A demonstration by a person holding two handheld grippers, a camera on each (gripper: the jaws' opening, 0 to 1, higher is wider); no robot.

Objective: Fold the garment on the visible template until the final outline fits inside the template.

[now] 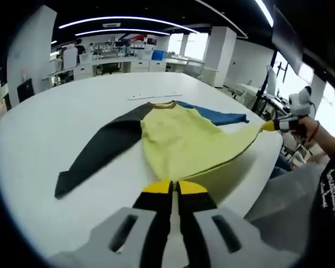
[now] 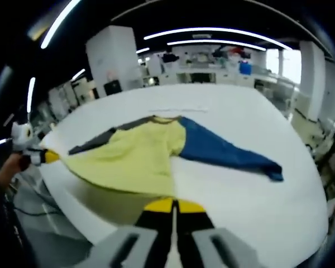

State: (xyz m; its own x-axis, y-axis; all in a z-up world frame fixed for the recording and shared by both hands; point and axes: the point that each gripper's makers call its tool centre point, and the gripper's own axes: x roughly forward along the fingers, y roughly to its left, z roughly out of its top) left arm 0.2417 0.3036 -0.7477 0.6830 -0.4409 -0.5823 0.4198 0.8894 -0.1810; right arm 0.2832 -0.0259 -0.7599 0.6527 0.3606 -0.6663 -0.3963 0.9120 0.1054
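On a round white table [image 1: 39, 151] lies a yellow garment [image 1: 181, 142] — each gripper, left [image 1: 173, 187] and right [image 2: 173, 205], pinches a hem corner, jaws clamped together. Lift both corners evenly — keep the hem taut.

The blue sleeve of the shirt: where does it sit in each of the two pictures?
Left gripper view: blue sleeve lies right of centre, beyond the yellow body.
Right gripper view: it stretches right from the middle.
Shared landmark: the shirt's collar.
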